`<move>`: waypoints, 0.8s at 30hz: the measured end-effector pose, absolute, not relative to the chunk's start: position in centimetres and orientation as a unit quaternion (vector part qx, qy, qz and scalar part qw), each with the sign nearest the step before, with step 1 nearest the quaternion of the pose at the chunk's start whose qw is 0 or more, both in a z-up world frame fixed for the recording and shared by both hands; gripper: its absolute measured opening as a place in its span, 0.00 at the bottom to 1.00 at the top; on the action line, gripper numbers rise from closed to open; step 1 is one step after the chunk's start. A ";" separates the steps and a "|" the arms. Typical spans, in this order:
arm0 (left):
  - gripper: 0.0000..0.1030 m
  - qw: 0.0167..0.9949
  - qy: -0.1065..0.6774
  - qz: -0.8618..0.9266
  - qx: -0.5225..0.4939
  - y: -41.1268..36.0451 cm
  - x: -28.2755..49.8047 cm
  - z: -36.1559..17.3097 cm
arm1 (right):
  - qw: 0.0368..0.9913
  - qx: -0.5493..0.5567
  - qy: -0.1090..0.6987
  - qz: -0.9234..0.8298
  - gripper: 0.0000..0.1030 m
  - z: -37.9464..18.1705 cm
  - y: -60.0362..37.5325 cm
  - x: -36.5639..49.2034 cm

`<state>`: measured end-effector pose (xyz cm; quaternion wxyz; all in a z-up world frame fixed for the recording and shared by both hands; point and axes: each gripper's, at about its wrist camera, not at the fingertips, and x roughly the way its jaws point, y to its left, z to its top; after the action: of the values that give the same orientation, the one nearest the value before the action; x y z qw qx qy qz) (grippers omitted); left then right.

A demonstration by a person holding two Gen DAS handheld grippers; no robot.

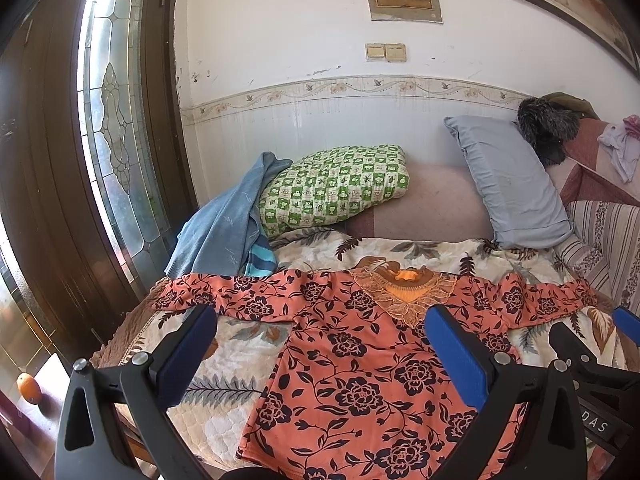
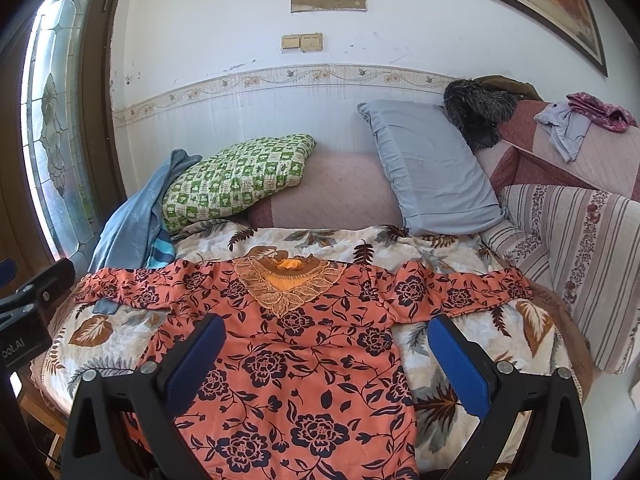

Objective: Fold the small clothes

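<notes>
An orange long-sleeved top with dark flower print (image 1: 360, 356) lies flat and face up on a leaf-patterned quilt (image 1: 224, 360), both sleeves spread out, lace collar at the far side. It also shows in the right wrist view (image 2: 296, 360). My left gripper (image 1: 320, 320) is open and empty, hovering above the top's left half near its hem. My right gripper (image 2: 326, 328) is open and empty, hovering above the top's right half. The right gripper's fingers show at the right edge of the left wrist view (image 1: 624, 320).
A green checked pillow (image 2: 236, 176), a blue cloth (image 2: 132, 216) and a grey pillow (image 2: 432, 172) lie at the far side by the wall. A striped sofa arm (image 2: 576, 264) stands to the right with loose clothes (image 2: 580, 120). A glass door (image 1: 108, 120) is at left.
</notes>
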<state>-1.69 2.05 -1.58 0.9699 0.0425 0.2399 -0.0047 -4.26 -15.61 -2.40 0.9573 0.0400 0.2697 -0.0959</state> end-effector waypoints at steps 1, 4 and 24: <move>1.00 0.970 0.240 -0.004 0.043 2.1 -1.7 -1.6 | 0.957 0.040 0.269 -0.096 0.99 -2.4 -15.6 -4.3; 1.00 0.970 0.241 -0.004 0.042 2.2 -1.8 -1.6 | 0.957 0.041 0.270 -0.095 1.00 -2.3 -15.4 -4.3; 1.00 0.969 0.242 -0.004 0.042 2.5 -1.8 -1.9 | 0.956 0.041 0.275 -0.092 0.99 -2.7 -15.0 -3.8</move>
<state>-1.76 2.48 -1.94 0.9693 0.0418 0.2424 -0.0037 -3.82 -14.97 -2.69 0.9563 0.0408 0.2746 -0.0922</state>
